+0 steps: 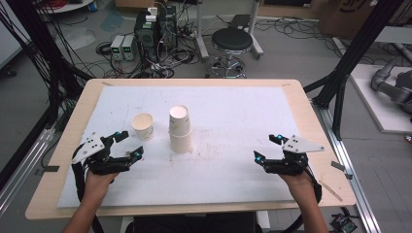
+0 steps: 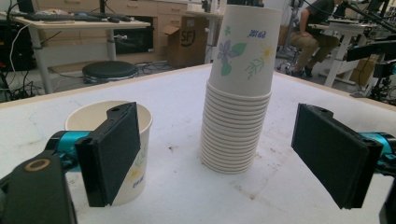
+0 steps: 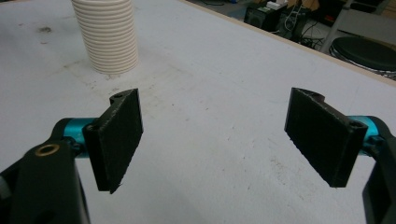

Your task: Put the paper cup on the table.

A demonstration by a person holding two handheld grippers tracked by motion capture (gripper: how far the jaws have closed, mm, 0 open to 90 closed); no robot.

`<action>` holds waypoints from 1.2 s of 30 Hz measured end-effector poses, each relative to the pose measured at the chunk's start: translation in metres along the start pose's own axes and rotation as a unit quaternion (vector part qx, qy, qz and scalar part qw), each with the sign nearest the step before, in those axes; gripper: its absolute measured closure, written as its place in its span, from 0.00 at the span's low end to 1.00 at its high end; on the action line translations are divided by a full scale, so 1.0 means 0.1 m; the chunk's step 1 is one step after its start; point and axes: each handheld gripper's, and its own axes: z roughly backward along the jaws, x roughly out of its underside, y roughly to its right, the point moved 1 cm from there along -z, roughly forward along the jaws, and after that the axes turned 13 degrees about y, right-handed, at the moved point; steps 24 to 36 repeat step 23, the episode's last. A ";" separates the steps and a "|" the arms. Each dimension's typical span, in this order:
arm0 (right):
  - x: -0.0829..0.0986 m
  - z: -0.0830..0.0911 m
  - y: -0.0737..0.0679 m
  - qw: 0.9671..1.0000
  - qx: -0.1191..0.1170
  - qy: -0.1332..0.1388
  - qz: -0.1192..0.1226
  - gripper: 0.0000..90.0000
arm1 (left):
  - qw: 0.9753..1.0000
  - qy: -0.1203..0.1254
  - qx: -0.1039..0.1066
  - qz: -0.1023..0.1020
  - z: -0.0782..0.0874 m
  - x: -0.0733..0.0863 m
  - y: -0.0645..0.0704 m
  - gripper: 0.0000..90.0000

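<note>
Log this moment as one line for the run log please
left tongs: open, empty, near single paper cup | right tongs: open, empty | cup stack: upright, untouched, beside single cup

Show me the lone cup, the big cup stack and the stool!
lone cup [image 1: 143, 126], high view, on its open top.
cup stack [image 1: 180, 130], high view, on its side wall.
stool [image 1: 232, 40], high view, on its black seat.

Each claw, the left claw and the right claw, is built in black, with flat rectangular black pads, teal fittings behind them, a brass-ringed hole, and a grey three-cornered plate mounted on top.
</note>
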 end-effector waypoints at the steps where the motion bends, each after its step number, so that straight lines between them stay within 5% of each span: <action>1: 0.00 0.00 0.00 1.000 0.000 0.000 -0.001 0.22 | 1.000 -0.002 -0.001 0.000 0.00 0.00 0.00 0.17; 36: 0.01 0.04 0.04 1.000 0.005 0.011 -0.008 0.22 | 1.000 -0.009 -0.007 -0.004 -0.03 0.05 -0.04 0.17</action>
